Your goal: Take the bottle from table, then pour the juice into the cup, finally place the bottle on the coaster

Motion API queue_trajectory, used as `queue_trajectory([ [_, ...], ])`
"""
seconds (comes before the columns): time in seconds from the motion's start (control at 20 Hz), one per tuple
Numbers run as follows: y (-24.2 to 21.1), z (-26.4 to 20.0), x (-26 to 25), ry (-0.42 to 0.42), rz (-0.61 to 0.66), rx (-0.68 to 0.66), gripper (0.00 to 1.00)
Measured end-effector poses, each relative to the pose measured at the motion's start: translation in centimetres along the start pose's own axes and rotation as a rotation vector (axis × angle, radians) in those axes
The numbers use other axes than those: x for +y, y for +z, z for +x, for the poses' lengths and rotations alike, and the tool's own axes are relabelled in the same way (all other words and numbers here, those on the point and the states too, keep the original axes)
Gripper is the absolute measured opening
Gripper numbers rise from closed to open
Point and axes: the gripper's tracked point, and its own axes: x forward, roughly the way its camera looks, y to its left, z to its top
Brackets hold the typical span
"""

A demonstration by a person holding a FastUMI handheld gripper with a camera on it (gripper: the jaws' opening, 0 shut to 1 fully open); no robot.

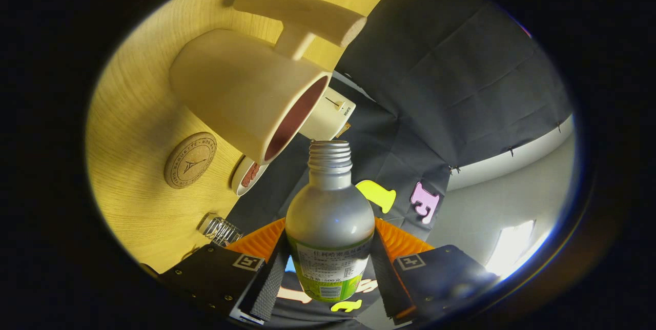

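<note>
Pointing mouth-first at cup, gripper-clamped bottle.

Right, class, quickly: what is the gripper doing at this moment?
Gripper: shut on the bottle, its open mouth tipped toward the cup.

I'm seeing a pale wood-grain tabletop under warm yellow light, its edge meeting the booth's black cloth wall, creased and pinned. Beyond the cloth, a plain grey-white room wall and a bright window patch.
</note>
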Motion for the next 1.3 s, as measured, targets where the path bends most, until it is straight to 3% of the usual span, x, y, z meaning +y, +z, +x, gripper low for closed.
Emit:
queue_trajectory([
  [0.7, -0.2, 0.4, 0.7, 0.037, 0.118, 0.009, 0.78],
  [1.3, -1.6, 0.7, 2.9, 0.108, 0.364, 0.069, 0.79],
])
